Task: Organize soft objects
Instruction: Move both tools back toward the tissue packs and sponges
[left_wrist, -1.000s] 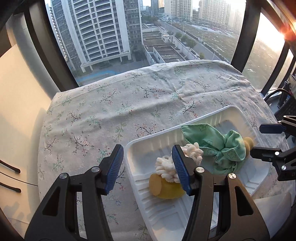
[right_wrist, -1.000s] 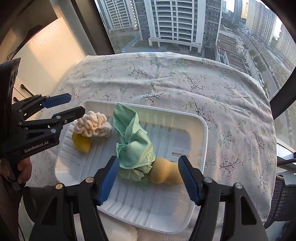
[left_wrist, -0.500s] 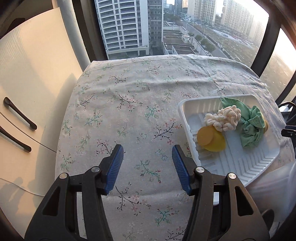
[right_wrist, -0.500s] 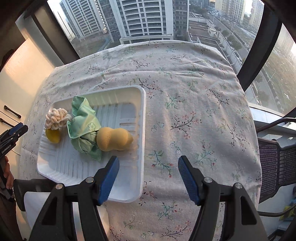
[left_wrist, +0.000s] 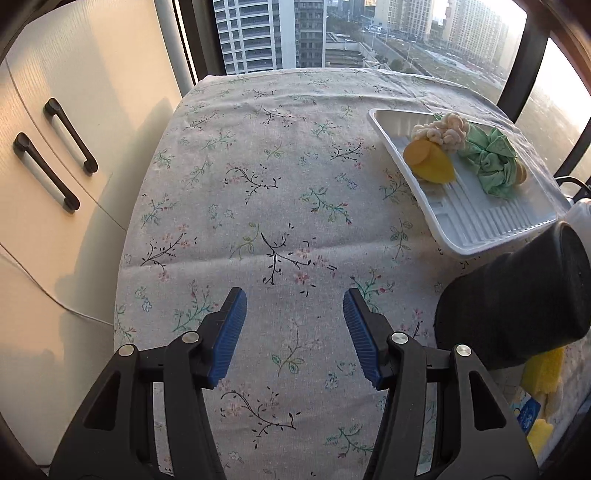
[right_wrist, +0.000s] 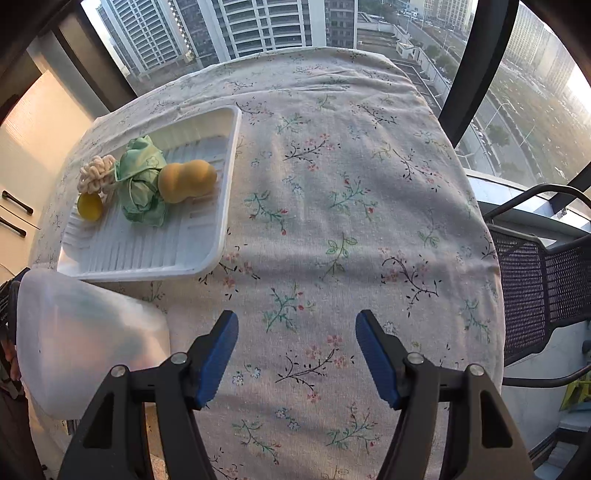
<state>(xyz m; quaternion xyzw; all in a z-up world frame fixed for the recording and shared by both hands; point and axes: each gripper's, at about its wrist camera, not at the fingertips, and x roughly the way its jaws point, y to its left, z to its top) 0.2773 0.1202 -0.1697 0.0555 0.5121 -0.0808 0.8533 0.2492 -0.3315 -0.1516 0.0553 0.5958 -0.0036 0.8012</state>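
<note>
White foam tray is sitting on the floral tablecloth, toward the left side of the table in the right wrist view, and it is holding all four soft things. Tan peanut-shaped sponge is lying flat, its long axis running roughly across the tray toward the right rim, lobes side by side. Green cloth is bunching up against it, touching, no clear axis. Cream knotted rope piece is resting beside the cloth, and the yellow cup-like piece is lying just below it on its side, open end facing the near-left corner as far as I can tell. The tray's long axis is running from the near-left toward the far window.

Left gripper is hovering over bare cloth, jaws apart, holding nothing. Right gripper is doing the same, jaws wide, empty, well away from the tray.

Risks, judging from here: the items are crowding one half of the tray, so any nudge to the light foam could be sliding it on the loose cloth. The translucent white container and dark cylinder are sitting near the tray's front edge; a sweeping hand could be knocking them. A pinch on the cloth may be dragging the sponge along.
</note>
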